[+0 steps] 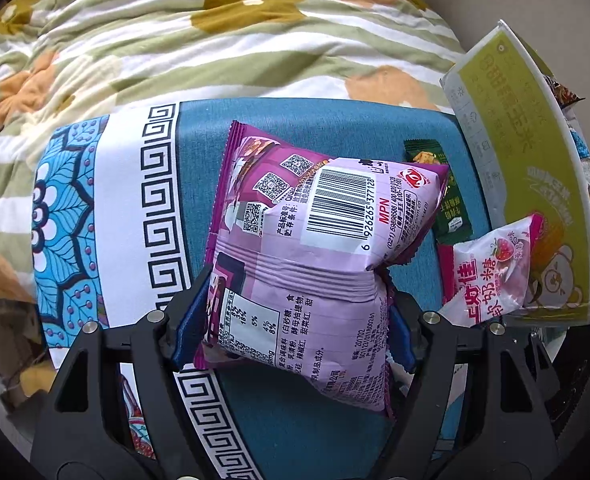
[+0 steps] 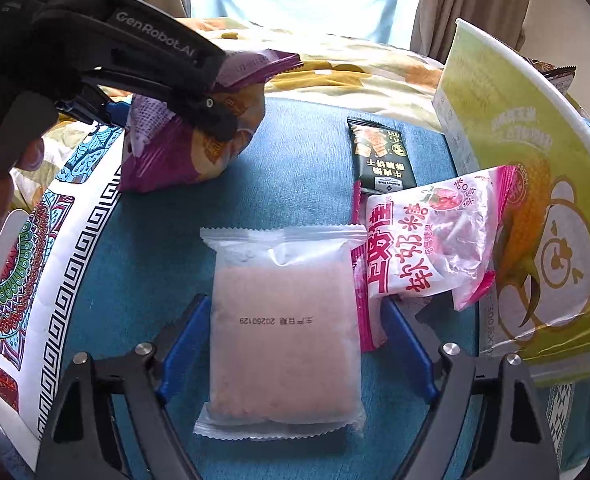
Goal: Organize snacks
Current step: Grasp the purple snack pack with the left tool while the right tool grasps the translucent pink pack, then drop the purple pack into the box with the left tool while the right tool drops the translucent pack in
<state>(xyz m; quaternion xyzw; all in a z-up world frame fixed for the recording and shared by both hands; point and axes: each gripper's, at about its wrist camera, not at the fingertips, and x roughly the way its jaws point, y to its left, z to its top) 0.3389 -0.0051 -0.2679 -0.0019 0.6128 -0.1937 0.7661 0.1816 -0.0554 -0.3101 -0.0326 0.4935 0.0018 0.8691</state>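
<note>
My left gripper (image 1: 295, 312) is shut on a purple snack bag (image 1: 315, 232), holding it above the blue cloth (image 1: 315, 432). In the right wrist view the left gripper (image 2: 199, 116) holds that purple bag (image 2: 183, 156) at the far left. My right gripper (image 2: 291, 340) is open, its blue fingers (image 2: 183, 344) either side of a frosted pink cake packet (image 2: 283, 332) lying on the cloth. A pink-and-white strawberry candy bag (image 2: 431, 240) (image 1: 491, 272) lies to the right. A dark green cracker packet (image 2: 381, 156) (image 1: 451, 204) lies beyond it.
A yellow-green cardboard box (image 2: 535, 216) (image 1: 535, 184) stands at the right edge, more snack wrappers behind it. A patterned cloth border (image 2: 55, 264) runs along the left. A floral quilt (image 1: 215, 40) lies beyond the cloth.
</note>
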